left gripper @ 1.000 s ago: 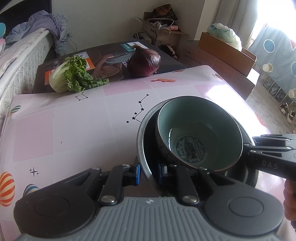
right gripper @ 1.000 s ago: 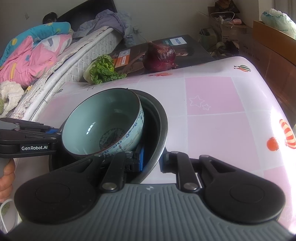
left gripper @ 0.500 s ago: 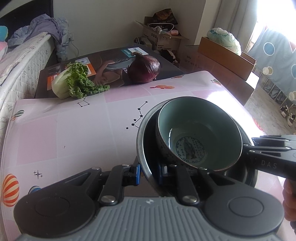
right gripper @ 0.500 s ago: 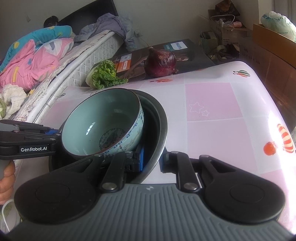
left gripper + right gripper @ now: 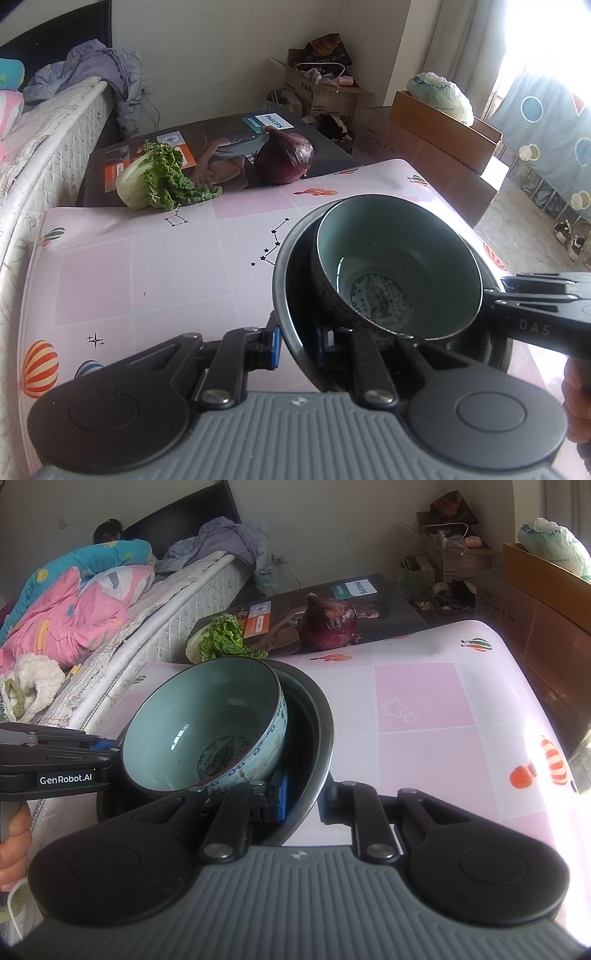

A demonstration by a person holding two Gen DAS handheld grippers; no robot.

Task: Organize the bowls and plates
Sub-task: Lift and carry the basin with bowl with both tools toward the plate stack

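Note:
A pale green ceramic bowl (image 5: 395, 266) with a dark printed emblem inside sits tilted in a larger dark metal bowl (image 5: 284, 266). My left gripper (image 5: 298, 341) is shut on the near rim of the metal bowl. My right gripper (image 5: 303, 799) is shut on the opposite rim of the same metal bowl (image 5: 317, 731), with the green bowl (image 5: 207, 720) inside it. Both bowls are held above the pink table (image 5: 147, 273). Each gripper shows in the other's view, at the side of the bowls.
A leafy cabbage (image 5: 159, 181) and a red onion (image 5: 284, 158) lie at the table's far edge by a dark printed box (image 5: 221, 136). A mattress (image 5: 166, 609) runs along the left side. Cardboard boxes (image 5: 443, 122) stand beyond the right side.
Both grippers, still holding the stacked bowls, have risen and pulled back from the table's far edge; the cabbage and onion look farther and lower in view.

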